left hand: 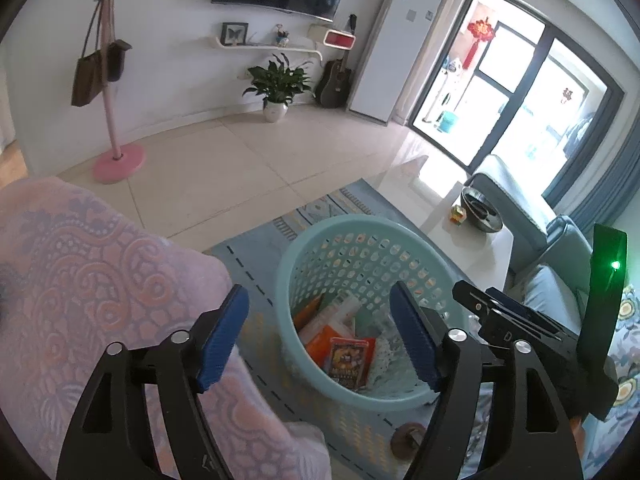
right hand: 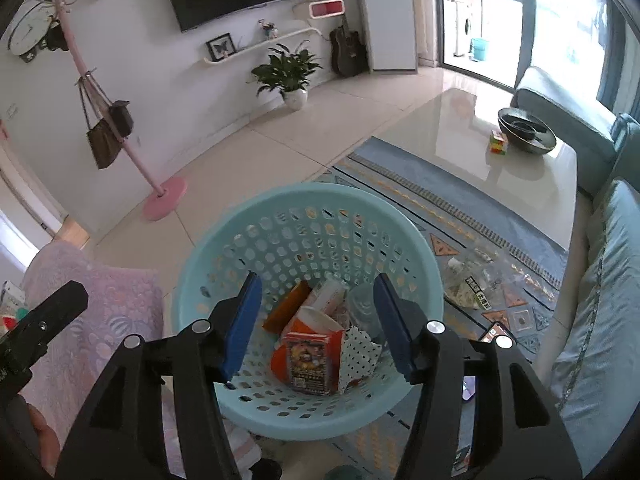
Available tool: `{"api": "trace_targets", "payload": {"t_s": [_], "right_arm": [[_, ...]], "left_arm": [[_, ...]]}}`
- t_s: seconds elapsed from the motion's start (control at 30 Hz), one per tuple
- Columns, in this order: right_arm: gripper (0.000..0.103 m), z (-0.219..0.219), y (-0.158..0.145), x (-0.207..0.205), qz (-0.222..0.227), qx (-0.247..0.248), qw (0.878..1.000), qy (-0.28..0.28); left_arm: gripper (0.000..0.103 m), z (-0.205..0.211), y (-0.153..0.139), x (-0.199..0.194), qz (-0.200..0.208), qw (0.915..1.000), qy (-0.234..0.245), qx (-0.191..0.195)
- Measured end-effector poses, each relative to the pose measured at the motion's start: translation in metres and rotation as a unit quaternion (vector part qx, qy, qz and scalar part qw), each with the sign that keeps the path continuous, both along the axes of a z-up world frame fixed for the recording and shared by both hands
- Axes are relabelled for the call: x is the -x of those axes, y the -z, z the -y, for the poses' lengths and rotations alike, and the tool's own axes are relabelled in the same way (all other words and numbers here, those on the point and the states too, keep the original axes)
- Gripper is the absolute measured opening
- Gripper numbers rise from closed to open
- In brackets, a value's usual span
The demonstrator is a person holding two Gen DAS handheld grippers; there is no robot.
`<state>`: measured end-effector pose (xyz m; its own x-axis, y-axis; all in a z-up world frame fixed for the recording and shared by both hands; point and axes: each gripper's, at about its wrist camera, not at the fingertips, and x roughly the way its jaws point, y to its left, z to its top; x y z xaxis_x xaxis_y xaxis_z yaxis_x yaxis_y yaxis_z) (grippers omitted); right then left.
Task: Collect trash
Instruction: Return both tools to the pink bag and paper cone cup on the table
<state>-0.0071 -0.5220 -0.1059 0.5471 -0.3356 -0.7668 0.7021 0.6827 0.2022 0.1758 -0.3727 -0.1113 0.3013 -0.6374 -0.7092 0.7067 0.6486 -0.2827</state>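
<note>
Right wrist view: the room has a rug (right hand: 460,216), a table (right hand: 480,152) and a sofa (right hand: 600,280).
Basket: the big blue basket (right hand: 200,280) stands on the rug.
Done: trash (right hand: 308,352) like boxes and wrappers lies inside the basket.
Left to do: a clear wrapper (right hand: 472,284) lies on the rug just beside the basket.
Right hand-held gripper (right hand: 316,320): wide apart, holding nothing, above the basket.
Left hand-held gripper (left hand: 320,336): also wide apart and holding nothing.
</note>
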Motion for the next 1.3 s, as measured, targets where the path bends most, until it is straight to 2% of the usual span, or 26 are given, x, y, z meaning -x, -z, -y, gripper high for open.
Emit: {"api": "trace_targets", "payload": {"t_s": [0.27,0.37,0.53,0.67,0.87,0.97,1.1,1.17,1.3], "right_arm": [[0.055,-0.051,-0.047,-0.010,0.030,0.050,0.997,-0.045],[0.057,-0.069,-0.064,-0.017,0.043,0.061,0.995,-0.064],[0.059,-0.109,-0.087,-0.034,0.071,0.070,0.989,-0.110],[0.060,-0.142,-0.098,-0.056,0.091,0.071,0.983,-0.144],[0.061,-0.193,-0.104,-0.089,0.097,0.084,0.970,-0.206],[0.061,-0.223,-0.106,-0.106,0.106,0.092,0.958,-0.249],[0.061,-0.258,-0.107,-0.127,0.112,0.117,0.942,-0.295],[0.061,-0.271,-0.105,-0.138,0.112,0.116,0.934,-0.317],[0.061,-0.299,-0.098,-0.167,0.110,0.099,0.919,-0.365]], "left_arm": [[0.073,-0.057,-0.037,0.012,0.023,0.9985,-0.027,0.041],[0.078,-0.084,-0.053,0.012,0.036,0.9967,-0.046,0.056],[0.078,-0.141,-0.071,0.012,0.047,0.9909,-0.097,0.081],[0.078,-0.187,-0.078,0.009,0.058,0.9843,-0.144,0.085],[0.080,-0.263,-0.080,-0.002,0.077,0.9673,-0.230,0.075],[0.081,-0.304,-0.076,-0.014,0.075,0.9554,-0.277,0.071],[0.081,-0.339,-0.064,-0.032,0.066,0.9454,-0.316,0.043],[0.081,-0.348,-0.055,-0.042,0.051,0.9449,-0.322,0.032],[0.081,-0.348,-0.029,-0.060,0.020,0.9501,-0.311,-0.001]]}}
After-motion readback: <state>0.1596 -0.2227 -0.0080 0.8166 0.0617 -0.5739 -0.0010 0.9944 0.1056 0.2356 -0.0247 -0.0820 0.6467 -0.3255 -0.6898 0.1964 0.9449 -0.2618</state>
